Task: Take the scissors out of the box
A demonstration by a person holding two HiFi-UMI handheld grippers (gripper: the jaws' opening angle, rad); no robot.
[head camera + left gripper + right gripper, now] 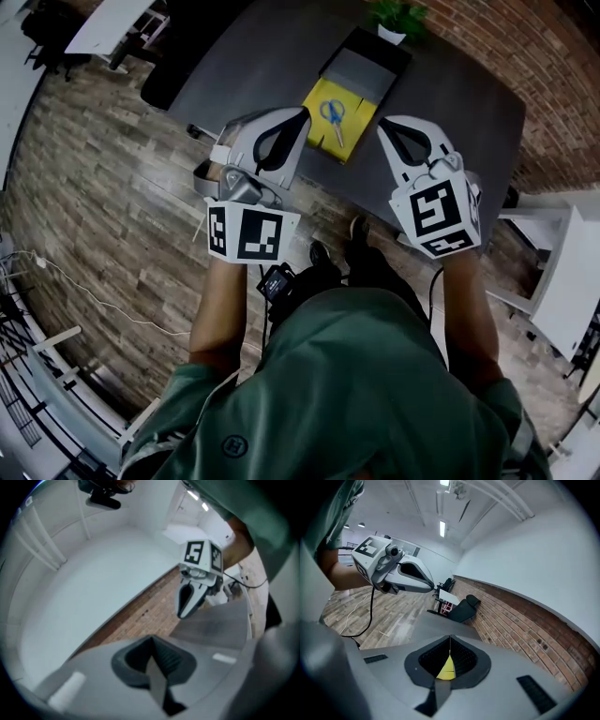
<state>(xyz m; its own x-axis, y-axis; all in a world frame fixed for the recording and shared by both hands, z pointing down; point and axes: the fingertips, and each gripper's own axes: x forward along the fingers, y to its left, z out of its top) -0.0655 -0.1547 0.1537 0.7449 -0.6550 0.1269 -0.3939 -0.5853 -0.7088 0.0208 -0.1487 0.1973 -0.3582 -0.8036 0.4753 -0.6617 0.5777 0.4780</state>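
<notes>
Approaching is judged the step in hand; nothing gripped yet. Left hand-held gripper [301,114]: jaws together, empty. Scissors [333,117] are seen lying in the yellow box [360,111] on the worktop [469,103], just beyond both tips. Right hand-held gripper [384,123]: jaws together, empty. Next, jaws must be opened & lowered over the handles.

You're looking at blue-handled scissors [331,112] lying on the yellow half of a black-and-grey box [364,70]. Your marker cubes [246,232] are showing black-and-white squares, and you're wearing green.

A dark table [469,103] bears an open box [366,73] and potted plant [398,17].
</notes>
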